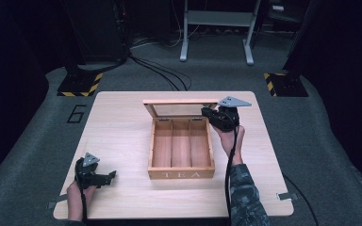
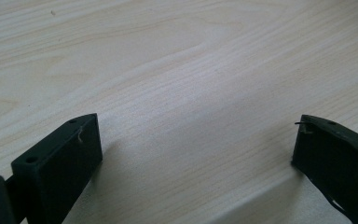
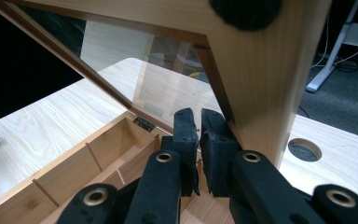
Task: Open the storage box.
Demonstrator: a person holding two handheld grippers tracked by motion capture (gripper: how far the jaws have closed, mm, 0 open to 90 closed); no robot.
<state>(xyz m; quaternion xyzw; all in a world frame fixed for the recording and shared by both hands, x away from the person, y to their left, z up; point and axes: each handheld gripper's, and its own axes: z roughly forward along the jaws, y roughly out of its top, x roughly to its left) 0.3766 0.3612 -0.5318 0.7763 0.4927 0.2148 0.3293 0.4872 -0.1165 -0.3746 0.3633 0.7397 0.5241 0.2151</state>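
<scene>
A wooden tea box (image 1: 181,174) with three bare compartments stands mid-table, its glass-paned lid (image 1: 179,101) raised upright at the back. My right gripper (image 1: 206,113) is at the lid's right end, above the box's back right corner. In the right gripper view its jaws (image 3: 199,114) are shut with nothing between them, and their tips lie against the inner edge of the lid's wooden frame (image 3: 261,70) over the right compartment (image 3: 121,158). My left gripper (image 1: 111,176) rests low near the table's front left, open (image 2: 196,135) over bare wood.
The light wooden table (image 1: 122,132) has a round cable hole (image 3: 305,149) near its right side. Beyond it lie grey carpet, black cables, two yellow-and-black striped stand bases (image 1: 80,84) and a white metal frame (image 1: 217,28).
</scene>
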